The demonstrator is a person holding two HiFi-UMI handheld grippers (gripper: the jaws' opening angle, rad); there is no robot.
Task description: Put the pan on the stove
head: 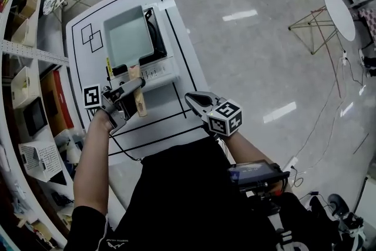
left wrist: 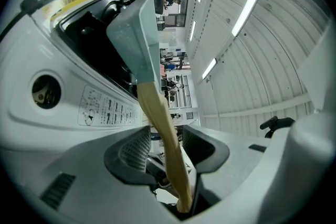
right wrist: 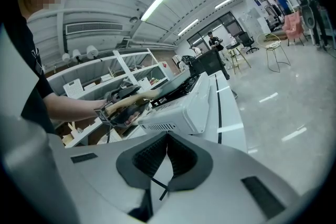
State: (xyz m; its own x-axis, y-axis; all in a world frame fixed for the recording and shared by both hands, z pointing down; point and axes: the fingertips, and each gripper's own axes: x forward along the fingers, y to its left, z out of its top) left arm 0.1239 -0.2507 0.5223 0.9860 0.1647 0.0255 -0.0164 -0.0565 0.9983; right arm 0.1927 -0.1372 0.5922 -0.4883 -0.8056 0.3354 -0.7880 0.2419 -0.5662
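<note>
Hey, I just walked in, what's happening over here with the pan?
A person is working two handheld claws. The pan sits on the stove on the white table. The left claw is open around the pan's wooden handle, its pads not pressing it. The right claw is shut and empty, held apart from the stove.

1. Bright, even indoor light falls from long ceiling strips (left wrist: 247, 7), which show in both gripper views.
2. The strips glare as white streaks on the glossy floor (head: 239, 15).
3. The white counter (head: 79, 73) is almost washed out, and shadows are soft and faint.
4. Fisheye bends straight lines, and the gripper views go black at the corners.
5. Close to the lens, the left tool (left wrist: 165, 148) looks soft, and its gap lies in shadow.
</note>
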